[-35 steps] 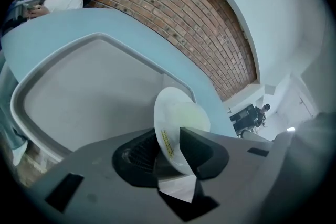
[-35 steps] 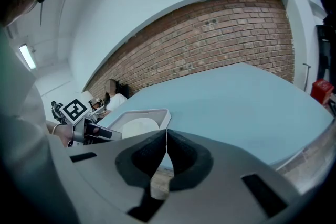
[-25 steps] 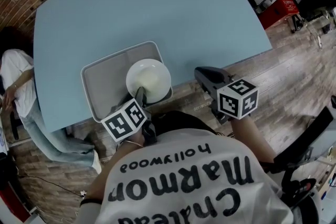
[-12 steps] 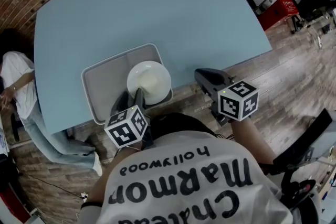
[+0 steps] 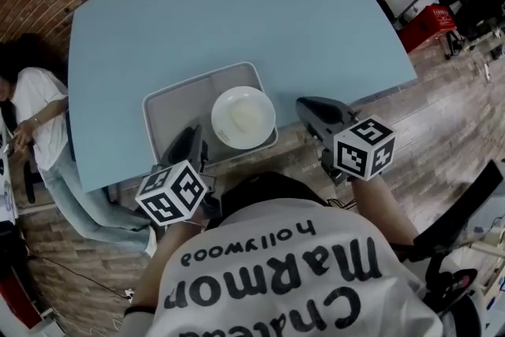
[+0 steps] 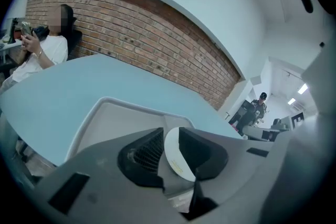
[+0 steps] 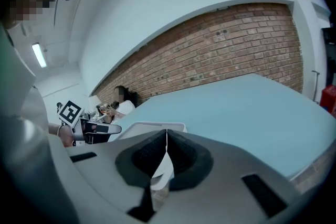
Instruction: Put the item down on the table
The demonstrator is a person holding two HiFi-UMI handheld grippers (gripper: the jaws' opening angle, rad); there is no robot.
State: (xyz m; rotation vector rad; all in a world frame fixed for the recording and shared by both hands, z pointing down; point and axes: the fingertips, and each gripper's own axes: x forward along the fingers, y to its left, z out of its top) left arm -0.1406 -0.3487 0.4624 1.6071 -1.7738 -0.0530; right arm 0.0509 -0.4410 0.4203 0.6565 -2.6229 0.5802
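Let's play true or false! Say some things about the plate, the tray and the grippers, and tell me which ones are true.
1. The plate sits on the tray. True.
2. The tray is on the floor. False: it is on the blue table.
3. The right gripper has its jaws together. True.
4. The plate is red. False: it is white.
5. The left gripper has its jaws shut tight. False: they are apart.

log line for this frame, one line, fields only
plate: on tray, tray on table | left gripper: open, over tray beside plate | right gripper: shut, empty, at table edge
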